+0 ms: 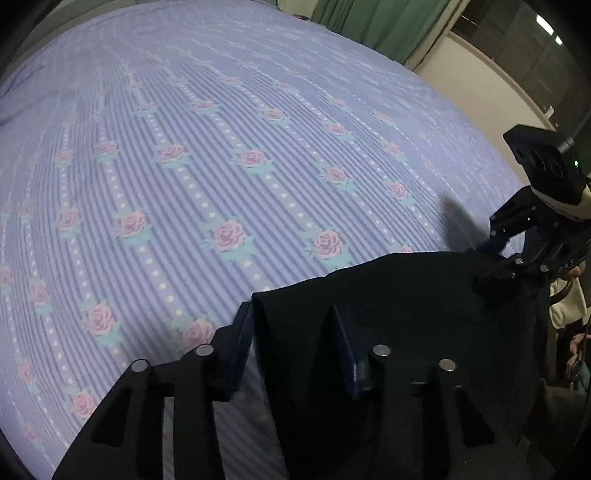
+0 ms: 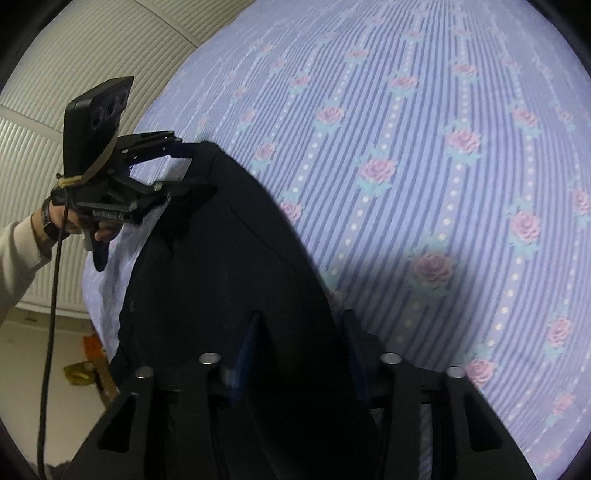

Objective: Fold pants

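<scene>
Two grippers hold one pair of black pants [image 1: 406,295] by its top edge, above a bed sheet [image 1: 221,147] with blue stripes and pink roses. The cloth is dark and smooth, stretched between both claws, and hangs down toward the near edge of the sheet. The left gripper [image 1: 291,321] has its jaws partly closed, with one corner of the pants pinched between the blue pads. The right gripper [image 2: 301,328] grips the other corner in the same way. Beyond the pants, the sheet lies flat and wide. Its far edge meets a green curtain [image 1: 388,26]; on the side of the left gripper the sheet ends near a ribbed white wall [image 2: 74,55].
</scene>
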`<act>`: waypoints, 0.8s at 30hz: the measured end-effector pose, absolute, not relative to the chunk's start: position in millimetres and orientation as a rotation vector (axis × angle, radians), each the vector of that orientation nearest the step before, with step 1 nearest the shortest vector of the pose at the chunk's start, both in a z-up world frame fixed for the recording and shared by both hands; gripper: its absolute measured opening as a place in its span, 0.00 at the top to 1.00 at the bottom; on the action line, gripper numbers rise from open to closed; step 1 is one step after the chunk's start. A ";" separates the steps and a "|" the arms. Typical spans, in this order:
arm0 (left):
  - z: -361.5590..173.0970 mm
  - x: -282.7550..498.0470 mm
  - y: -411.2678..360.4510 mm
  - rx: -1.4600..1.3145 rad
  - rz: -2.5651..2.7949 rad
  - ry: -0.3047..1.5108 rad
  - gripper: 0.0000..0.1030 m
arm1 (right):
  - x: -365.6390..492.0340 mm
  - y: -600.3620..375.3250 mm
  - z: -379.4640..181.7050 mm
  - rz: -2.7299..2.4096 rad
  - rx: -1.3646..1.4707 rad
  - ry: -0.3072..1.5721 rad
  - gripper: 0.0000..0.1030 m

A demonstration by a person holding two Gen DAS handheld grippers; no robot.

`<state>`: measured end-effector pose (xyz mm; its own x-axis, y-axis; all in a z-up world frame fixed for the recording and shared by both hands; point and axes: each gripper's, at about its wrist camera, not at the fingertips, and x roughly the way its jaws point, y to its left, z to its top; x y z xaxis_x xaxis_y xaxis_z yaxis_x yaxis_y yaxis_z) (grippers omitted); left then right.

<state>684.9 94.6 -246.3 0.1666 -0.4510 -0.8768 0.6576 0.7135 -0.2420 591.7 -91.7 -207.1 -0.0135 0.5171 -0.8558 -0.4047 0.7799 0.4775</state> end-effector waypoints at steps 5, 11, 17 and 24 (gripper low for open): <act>-219.2 663.4 100.5 0.263 -0.799 1.050 0.70 | 578.3 -84.3 -187.4 0.752 0.036 1.326 0.86; -165.8 619.9 120.5 0.289 -0.742 0.919 0.86 | 540.3 -61.5 -138.4 0.746 -0.108 1.178 0.87; -124.0 549.1 145.6 0.275 -0.684 0.834 0.89 | 477.9 -36.7 -90.1 0.748 -0.250 1.031 0.88; -111.6 449.2 178.4 0.234 -0.596 0.832 0.95 | 393.5 -3.3 -69.8 0.785 -0.389 0.919 0.89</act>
<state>449.2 178.4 -111.6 0.5229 -0.4034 -0.7509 0.5808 0.8134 -0.0326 393.5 -3.3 -69.8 0.3622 0.4346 -0.8246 -0.7466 0.6648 0.0225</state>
